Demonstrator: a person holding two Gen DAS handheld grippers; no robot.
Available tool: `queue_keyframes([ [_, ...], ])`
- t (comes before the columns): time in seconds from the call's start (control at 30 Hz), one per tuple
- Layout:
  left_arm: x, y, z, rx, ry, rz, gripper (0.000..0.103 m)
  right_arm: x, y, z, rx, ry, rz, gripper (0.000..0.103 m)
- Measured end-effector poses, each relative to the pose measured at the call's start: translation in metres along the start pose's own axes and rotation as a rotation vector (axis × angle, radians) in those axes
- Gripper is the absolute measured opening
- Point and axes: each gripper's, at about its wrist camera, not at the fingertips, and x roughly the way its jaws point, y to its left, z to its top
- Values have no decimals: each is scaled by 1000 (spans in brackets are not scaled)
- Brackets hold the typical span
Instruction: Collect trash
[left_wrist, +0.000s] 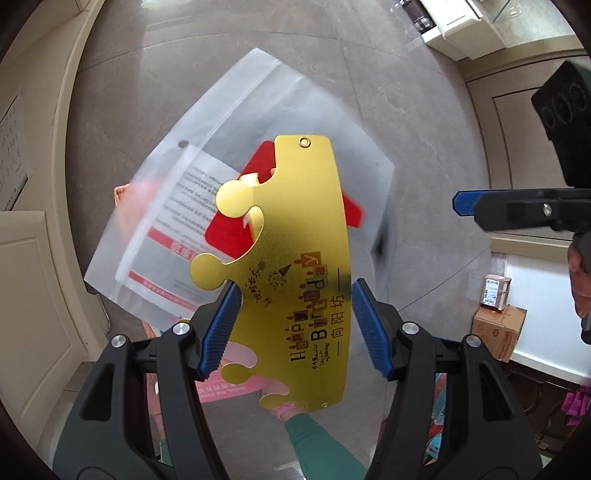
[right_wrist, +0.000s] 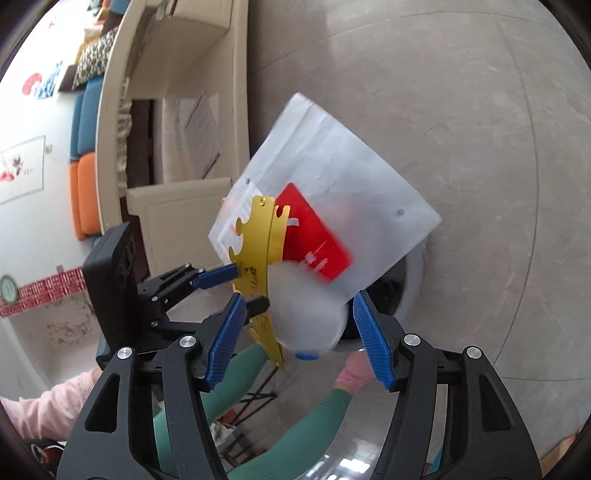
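Note:
My left gripper (left_wrist: 293, 325) is open, with a gold paper birthday crown (left_wrist: 291, 266) falling between its blue pads. Behind the crown a clear plastic bag (left_wrist: 236, 147) with printed paper inside and a red card (left_wrist: 236, 225) are blurred in mid-air above the grey floor. In the right wrist view my right gripper (right_wrist: 299, 338) is open and empty. The left gripper (right_wrist: 236, 282) shows there around the crown (right_wrist: 258, 240), with the bag (right_wrist: 343, 192), the red card (right_wrist: 314, 236) and a blurred white rounded thing (right_wrist: 306, 317) over a white trash bin (right_wrist: 413, 280).
Cream cabinets (left_wrist: 33, 258) line the left. A cardboard box (left_wrist: 498, 328) and a small parcel (left_wrist: 495, 291) sit at right. The person's green-clad legs (right_wrist: 258, 406) are below. Shelves and cushions (right_wrist: 88, 158) stand at left in the right wrist view.

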Motion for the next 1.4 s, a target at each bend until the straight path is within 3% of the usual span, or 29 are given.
queue_keyframes([
  [0.2,-3,-1,-7,36,9,2,58,-5,-2,3,17,-24,28,62],
  [0.37,-19,1,-13,31,3,-5,58,-7,19,-2,-29,-32,64,62],
  [0.53,-62,10,-27,19,-60,-22,58,-9,52,-4,-69,-23,82,62],
  [0.63,-107,18,-36,-9,-130,-18,58,-17,88,-1,-130,-25,92,63],
  [0.87,-229,53,-58,-95,-328,54,68,-38,223,6,-364,-56,92,69],
  [1.0,-305,82,-77,-163,-432,159,68,-50,317,4,-498,-125,125,71],
  [1.1,-359,106,-97,-225,-489,248,76,-58,391,-2,-600,-212,121,75],
  [1.23,-431,142,-133,-309,-553,373,77,-65,486,-23,-711,-380,49,85],
  [1.27,-447,149,-141,-330,-563,394,81,-64,503,-28,-718,-413,34,87],
  [1.3,-464,157,-151,-355,-579,410,91,-62,524,-35,-731,-442,32,87],
  [1.4,-509,180,-177,-418,-633,436,94,-53,572,-51,-745,-482,6,87],
])
